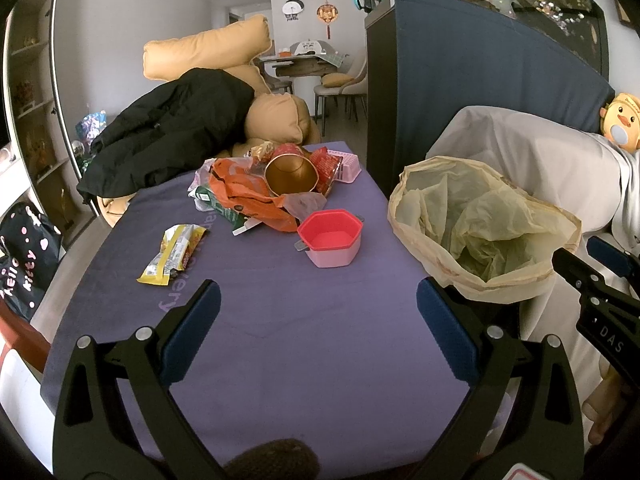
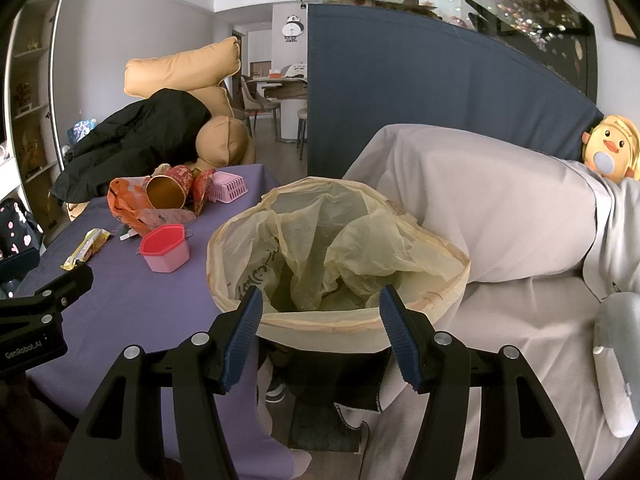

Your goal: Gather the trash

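Nearest, the left gripper (image 1: pixel 318 306) hovers over bare purple cloth (image 1: pixel 304 344) with its jaws wide apart and nothing between them. The right gripper (image 2: pixel 320 322) is also spread and empty, poised at the near rim of the bin bag (image 2: pixel 340 248), which stands just off the table's right edge.

The bag looks empty: only crumpled liner shows inside, so by my reading the collecting has barely begun, if at all.

All the trash still lies on the table. Closest is a yellow wrapper (image 1: pixel 174 254) at the left, then a pink tub (image 1: pixel 330 238) near the middle. Behind these sits a heap: an orange bag (image 1: pixel 244 196), a tipped paper cup (image 1: pixel 290 176), red packets (image 1: pixel 326 162) and a pink basket (image 1: pixel 346 166) at the far edge.

The wrapper or tub seems the likeliest first pick for the left gripper.
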`<state>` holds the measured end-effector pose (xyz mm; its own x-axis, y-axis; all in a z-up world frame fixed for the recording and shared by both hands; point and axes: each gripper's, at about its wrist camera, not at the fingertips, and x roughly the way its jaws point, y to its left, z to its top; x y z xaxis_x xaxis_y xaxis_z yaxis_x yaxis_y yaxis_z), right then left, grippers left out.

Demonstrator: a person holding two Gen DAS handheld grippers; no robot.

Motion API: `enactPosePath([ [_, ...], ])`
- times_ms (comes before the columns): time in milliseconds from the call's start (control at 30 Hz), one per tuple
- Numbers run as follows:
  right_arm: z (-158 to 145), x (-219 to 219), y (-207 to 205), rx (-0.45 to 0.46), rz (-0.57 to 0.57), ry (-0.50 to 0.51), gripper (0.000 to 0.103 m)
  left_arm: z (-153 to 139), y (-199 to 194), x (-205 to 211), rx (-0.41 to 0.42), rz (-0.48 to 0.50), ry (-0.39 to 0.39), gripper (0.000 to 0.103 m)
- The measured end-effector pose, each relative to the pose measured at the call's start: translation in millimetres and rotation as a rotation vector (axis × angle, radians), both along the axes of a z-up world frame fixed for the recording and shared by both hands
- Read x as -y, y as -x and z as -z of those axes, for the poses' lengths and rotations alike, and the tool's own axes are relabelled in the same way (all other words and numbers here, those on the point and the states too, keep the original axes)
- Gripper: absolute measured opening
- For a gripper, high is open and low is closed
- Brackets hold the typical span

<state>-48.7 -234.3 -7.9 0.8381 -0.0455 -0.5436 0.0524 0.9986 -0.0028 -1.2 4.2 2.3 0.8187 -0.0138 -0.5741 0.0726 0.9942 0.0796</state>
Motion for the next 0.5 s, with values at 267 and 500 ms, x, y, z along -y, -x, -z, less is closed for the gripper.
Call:
enactPosePath([
  [267,-1,1,-3,-0.007,0.01,0.017,0.058,0,-2,-4,-0.005,0.011,0.029,0.094],
  [500,-15,5,-33,-0.013,-0.03,0.017,0.058,0,-35,-44,0.001,0.005,0.107,0.094],
])
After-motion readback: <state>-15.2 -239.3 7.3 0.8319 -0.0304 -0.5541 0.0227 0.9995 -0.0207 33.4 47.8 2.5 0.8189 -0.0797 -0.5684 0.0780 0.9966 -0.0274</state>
